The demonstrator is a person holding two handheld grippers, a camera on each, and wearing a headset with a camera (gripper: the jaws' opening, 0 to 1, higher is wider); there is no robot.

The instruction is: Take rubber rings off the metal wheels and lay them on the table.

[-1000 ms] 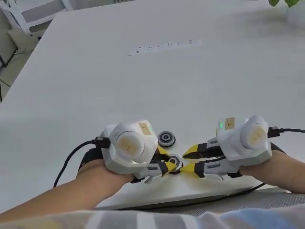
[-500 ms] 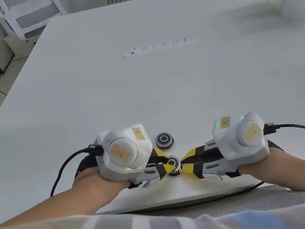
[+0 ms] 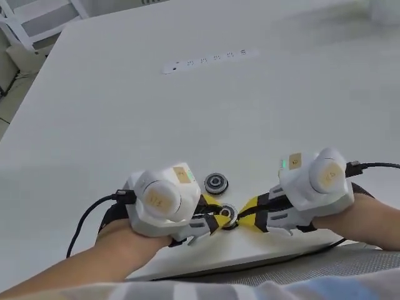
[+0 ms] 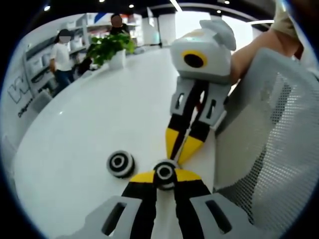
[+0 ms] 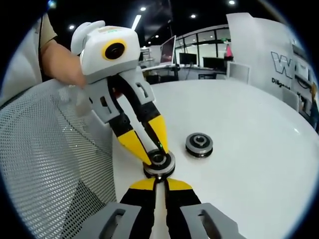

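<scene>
- An open-plan office: computer monitors (image 5: 167, 50) at the far side, recessed ceiling lights (image 5: 143, 9).
- Potted plant (image 4: 112, 46) at the white bench's (image 4: 75, 129) far end, mesh office chair (image 5: 50, 149) near.

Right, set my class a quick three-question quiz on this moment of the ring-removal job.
1. What sits between the tips of the left tool and the right tool?
2. True or false: the right tool's jaws are spread wide.
3. The free wheel lies: A) inside the left tool's jaws; B) on the table, apart from both tools; C) on the floor.
Key: 1. the held wheel, a metal one; 2. false, they are nearly together at its rim; 3. B.
</scene>
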